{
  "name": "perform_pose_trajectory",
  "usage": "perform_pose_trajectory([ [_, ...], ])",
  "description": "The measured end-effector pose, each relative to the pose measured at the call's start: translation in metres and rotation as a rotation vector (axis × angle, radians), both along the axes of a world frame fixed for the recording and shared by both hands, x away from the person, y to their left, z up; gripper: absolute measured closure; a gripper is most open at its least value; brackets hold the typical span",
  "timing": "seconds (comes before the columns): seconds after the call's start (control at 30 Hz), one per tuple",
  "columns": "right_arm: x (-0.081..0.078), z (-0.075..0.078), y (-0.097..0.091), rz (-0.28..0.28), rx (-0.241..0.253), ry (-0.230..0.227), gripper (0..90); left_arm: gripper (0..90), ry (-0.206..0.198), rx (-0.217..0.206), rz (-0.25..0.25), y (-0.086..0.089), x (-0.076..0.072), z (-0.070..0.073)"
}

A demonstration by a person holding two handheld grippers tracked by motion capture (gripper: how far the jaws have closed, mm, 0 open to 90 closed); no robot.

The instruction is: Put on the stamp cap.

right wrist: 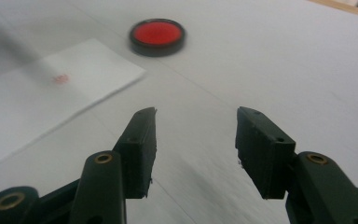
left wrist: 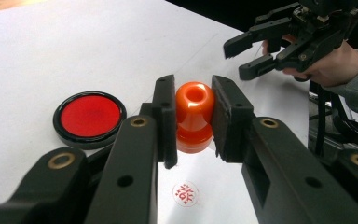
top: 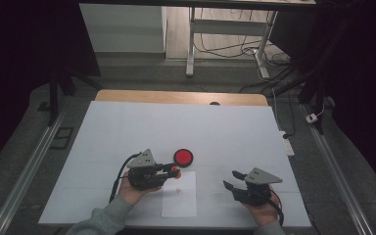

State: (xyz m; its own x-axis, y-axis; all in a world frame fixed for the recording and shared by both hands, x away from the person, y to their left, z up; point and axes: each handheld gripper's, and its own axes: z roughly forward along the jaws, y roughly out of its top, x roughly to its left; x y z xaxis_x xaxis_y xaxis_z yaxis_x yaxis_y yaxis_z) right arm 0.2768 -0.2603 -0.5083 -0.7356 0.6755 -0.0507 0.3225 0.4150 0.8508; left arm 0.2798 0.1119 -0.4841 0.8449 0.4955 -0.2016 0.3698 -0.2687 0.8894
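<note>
Over the near middle of the table (top: pixel 127 122), the left gripper (left wrist: pixel 193 116) pinches an orange stamp (left wrist: pixel 194 116) by its waist, both pads pressed against it, and holds it just above a sheet of paper (top: pixel 178 196) that already carries a red print (left wrist: pixel 185 192). The ink pad (left wrist: pixel 90 117) lies open on the table just beyond the paper's far left corner, apart from it. The right gripper (right wrist: pixel 196 149) hangs off to the right over bare table with its jaws spread and nothing between them. The main risk from here is a smear or a second mark: the stamp sits so close over the paper that a small dip or a tilt of the hand would lay ink beside the first print. The grip is on a smooth, rounded body, so the stamp could also twist or slide between the pads if it is pressed down off-centre. With the right gripper away from the sheet, nothing holds the paper down, and a sticky stamp face could lift or drag it. The stamp's inked face is hidden beneath its body, so how much ink it carries cannot be judged. The print's figure is too small to read, and it is probably a seal character. In the high view the stamp is partly covered by the jaws.
</note>
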Motion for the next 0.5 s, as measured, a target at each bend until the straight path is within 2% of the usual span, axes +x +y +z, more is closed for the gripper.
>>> perform_pose_trajectory([
  [0.17,-0.004,0.001,-0.023,-0.024,0.015,-0.016,46.8,72.4,0.001,-0.008,0.004,0.004,0.001,0.003],
  [0.27,-0.007,0.001,-0.033,-0.036,-0.003,-0.028,46.0,72.3,0.007,-0.010,0.011,0.006,0.002,0.004],
  [0.5,-0.004,0.003,-0.041,-0.048,0.002,-0.032,45.3,72.2,0.008,-0.022,0.031,0.012,0.005,0.009],
])
